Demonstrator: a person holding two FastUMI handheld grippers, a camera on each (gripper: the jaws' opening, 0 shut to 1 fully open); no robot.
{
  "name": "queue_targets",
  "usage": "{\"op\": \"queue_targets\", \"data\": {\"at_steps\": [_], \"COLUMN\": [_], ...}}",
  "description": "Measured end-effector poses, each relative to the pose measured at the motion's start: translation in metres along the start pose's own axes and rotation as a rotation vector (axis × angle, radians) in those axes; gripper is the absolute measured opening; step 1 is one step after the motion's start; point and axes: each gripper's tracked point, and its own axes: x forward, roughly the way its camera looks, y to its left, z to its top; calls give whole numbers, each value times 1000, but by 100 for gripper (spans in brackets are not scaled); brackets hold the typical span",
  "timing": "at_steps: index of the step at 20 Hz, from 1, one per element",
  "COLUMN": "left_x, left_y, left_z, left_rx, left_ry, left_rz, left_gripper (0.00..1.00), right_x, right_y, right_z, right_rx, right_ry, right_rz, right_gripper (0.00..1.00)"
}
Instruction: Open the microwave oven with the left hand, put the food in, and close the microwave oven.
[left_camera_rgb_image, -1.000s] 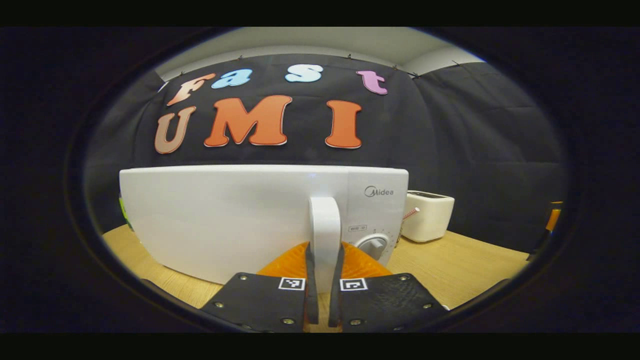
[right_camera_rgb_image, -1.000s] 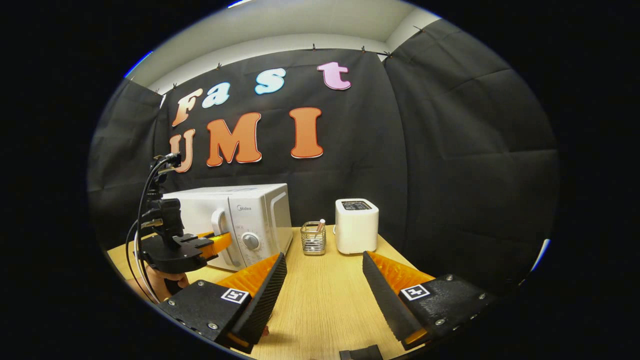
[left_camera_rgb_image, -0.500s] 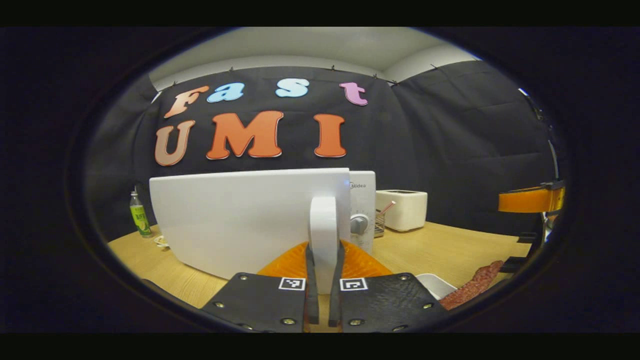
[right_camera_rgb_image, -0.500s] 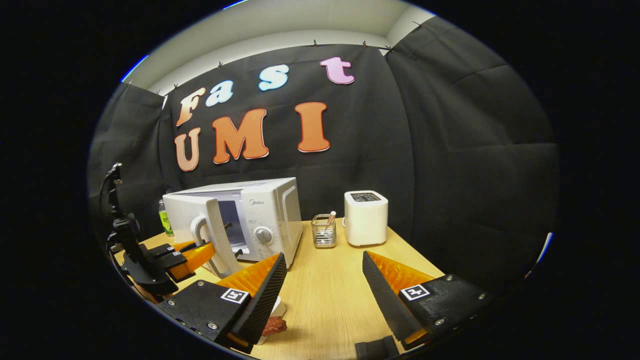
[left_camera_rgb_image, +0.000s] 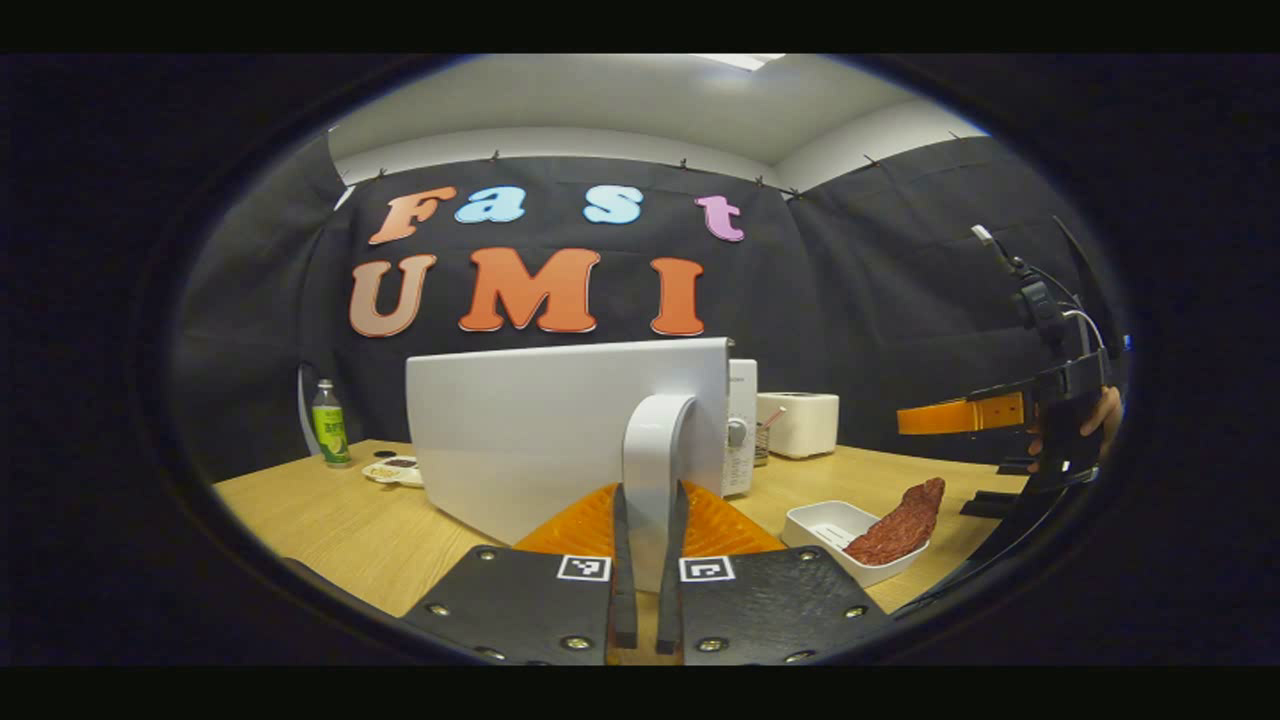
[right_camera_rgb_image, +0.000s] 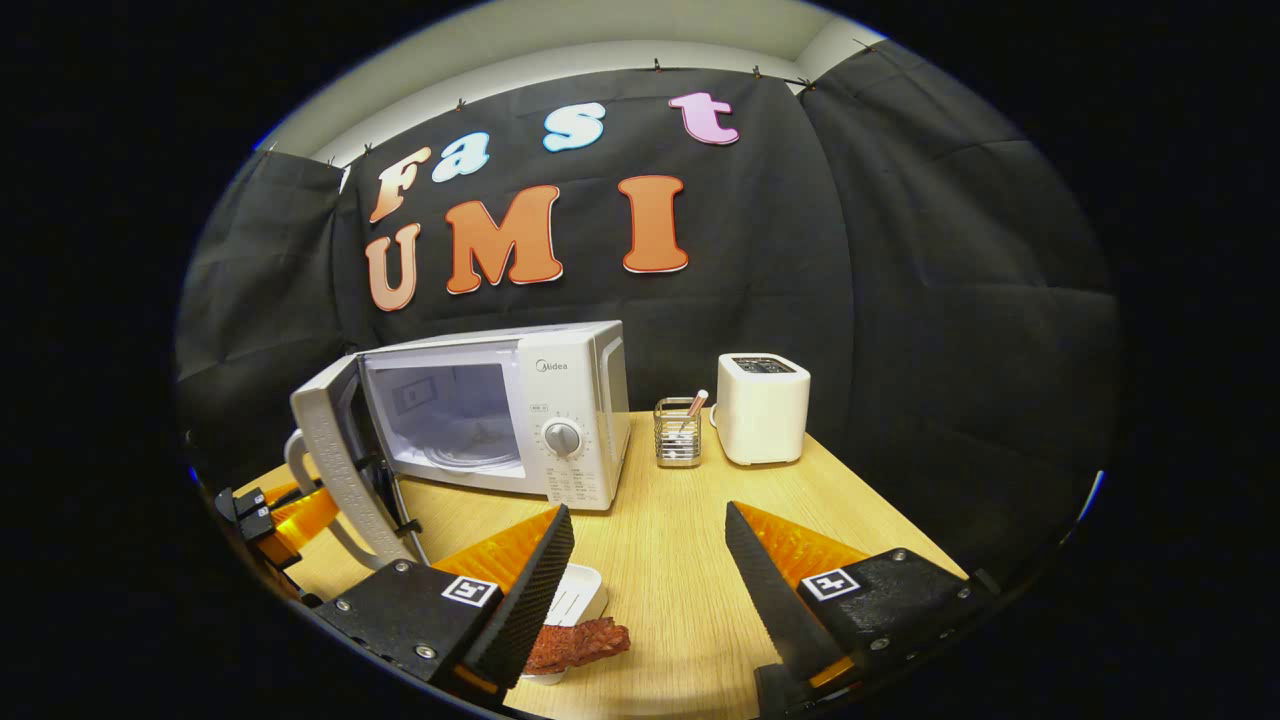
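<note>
The white microwave (right_camera_rgb_image: 560, 400) stands with its door (right_camera_rgb_image: 335, 470) swung wide, and the cavity (right_camera_rgb_image: 450, 415) shows a glass turntable. My left gripper (left_camera_rgb_image: 650, 492) is shut on the door's white handle (left_camera_rgb_image: 655, 440); it also shows low at the door's outer side, left gripper (right_camera_rgb_image: 285, 510). A reddish slab of meat (right_camera_rgb_image: 585, 642) lies across a small white tray (right_camera_rgb_image: 580, 595) on the table, just below my right gripper (right_camera_rgb_image: 646, 510), which is open and holds nothing. From the left gripper view the meat (left_camera_rgb_image: 900, 510) and tray (left_camera_rgb_image: 835, 522) lie to the right.
A white toaster (right_camera_rgb_image: 762, 408) and a wire utensil holder (right_camera_rgb_image: 678, 432) stand right of the microwave. A green bottle (left_camera_rgb_image: 325, 425) and a small dish (left_camera_rgb_image: 395, 470) sit beyond the door on the wooden table (right_camera_rgb_image: 680, 560). The right gripper (left_camera_rgb_image: 965, 415) hovers at the far right.
The microwave door went from shut to wide open, pulled round by my left gripper on its handle. The right gripper view tilted down, bringing the tray with meat into sight.
</note>
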Motion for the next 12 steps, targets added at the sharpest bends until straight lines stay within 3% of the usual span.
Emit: {"op": "queue_targets", "data": {"at_steps": [9,10,11,12], "left_x": [-69,-73,-77,-82], "left_y": [73,78,85,93], "left_z": [6,5,5,5], "left_rx": [22,21,24,29], "left_ry": [-4,-1,3,5], "left_rz": [74,76,85,98], "left_gripper": [12,6,6,12], "right_x": [-6,-6,-6,-6], "right_y": [3,2,2,3], "right_z": [-12,-13,-17,-20], "right_rx": [19,17,19,22], "right_ry": [16,18,22,29], "right_rz": [-58,-73,-82,-86], "right_gripper": [95,95,95,95]}}
